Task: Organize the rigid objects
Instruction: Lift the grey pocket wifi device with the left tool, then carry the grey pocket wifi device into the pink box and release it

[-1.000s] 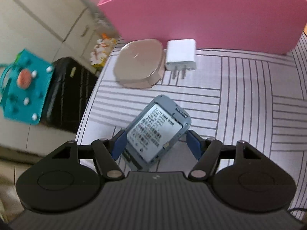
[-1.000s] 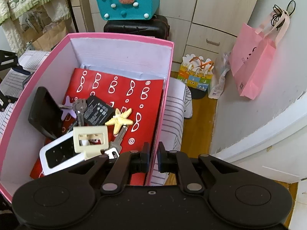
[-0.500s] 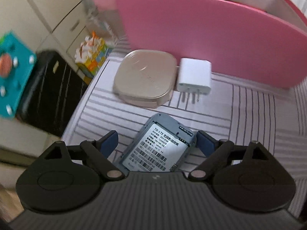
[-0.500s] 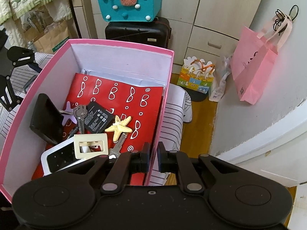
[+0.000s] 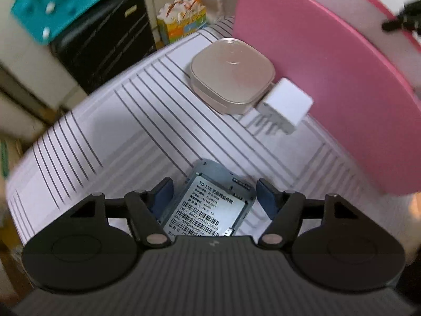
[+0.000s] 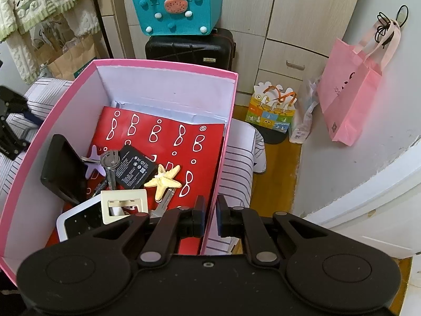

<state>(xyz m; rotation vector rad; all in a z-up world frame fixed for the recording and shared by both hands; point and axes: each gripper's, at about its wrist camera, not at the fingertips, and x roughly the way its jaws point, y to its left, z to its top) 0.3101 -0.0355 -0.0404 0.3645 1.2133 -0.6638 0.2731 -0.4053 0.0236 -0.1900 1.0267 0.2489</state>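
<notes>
A: Where is the router (image 5: 210, 205) relative to the left gripper (image 5: 214, 197)?

B: It lies label up on the striped cloth (image 5: 110, 137), right between the two blue pads (image 5: 265, 194). The jaws have just been closing around it. The left pad looks to be at its edge, while the right one stands a little clear, so the gripper is still spread and not pinching.

A: What else is on that cloth?

B: Farther off, a beige case (image 5: 231, 76) and a white charger (image 5: 285, 102) lie touching each other, both just beside the outer wall of the pink box (image 5: 342, 79).

A: And the right gripper (image 6: 209, 217)?

B: Pressed together on the right wall of the box (image 6: 221, 163), one finger inside, one outside.

A: What's in the box?

B: On a red sheet (image 6: 168, 131) lie a starfish (image 6: 164, 179), a black battery (image 6: 135, 167), keys (image 6: 110, 163), a beige frame (image 6: 123, 205), a black slab (image 6: 61, 168) leaning on the left wall, and a white-rimmed device (image 6: 79, 218) at the near end.
</notes>
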